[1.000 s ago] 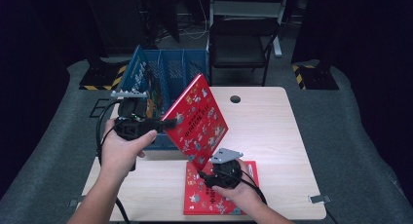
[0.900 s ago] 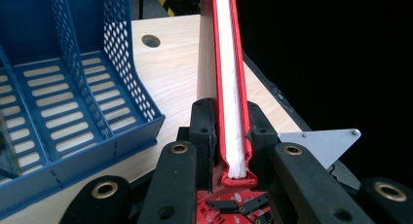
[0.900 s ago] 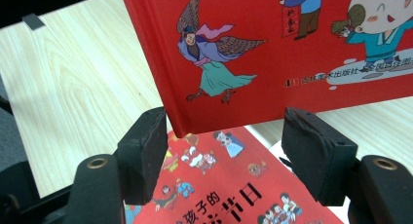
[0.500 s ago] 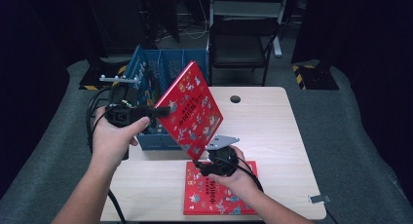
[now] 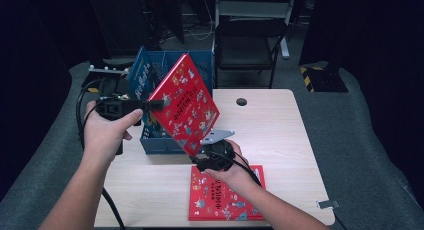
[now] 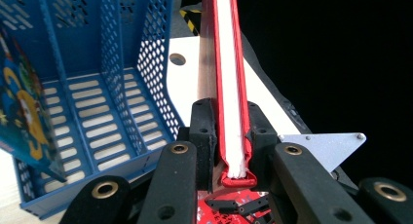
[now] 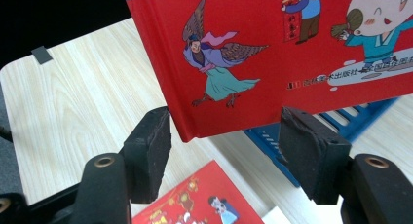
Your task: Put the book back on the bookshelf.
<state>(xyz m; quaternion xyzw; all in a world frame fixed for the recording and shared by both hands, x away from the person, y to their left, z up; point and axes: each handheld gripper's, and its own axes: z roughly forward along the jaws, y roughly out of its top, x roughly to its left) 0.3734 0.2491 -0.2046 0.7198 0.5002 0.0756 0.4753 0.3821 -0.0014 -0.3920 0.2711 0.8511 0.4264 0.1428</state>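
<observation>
High view: left tongs (image 5: 150, 105) clamped on upper corner of red picture book (image 5: 187, 107), holding it tilted in air above front edge of blue file rack (image 5: 150, 145). Higher and closer over rack than a second ago, when book hung lower and nearer bench middle. Right tongs (image 5: 212, 157) under book's low corner, raised off bench along with it. Left gripper view: both pads pressed on book's page edge (image 6: 229, 87), grip firm, empty rack slots (image 6: 97, 112) just beside to the left, one blue-covered book (image 6: 22, 107) already standing at rack's far side. Right gripper view: right tongs (image 7: 224, 160) jaws apart, have just been closing, book's bottom corner (image 7: 234, 63) between them but pads (image 7: 148, 146) not pressing, so no grip yet. Second red book (image 5: 225, 195) flat on bench (image 5: 280, 130) near front edge, under right hand (image 5: 235, 172), untouched for now. Judged: lift done, stage now is steadying and aiming book into a rack slot; right tongs likely about to pinch low corner to guide it upright. Risk: book swinging on single corner grip, catching rack wall if lowered tilted. Needs rotating to vertical before going down.
</observation>
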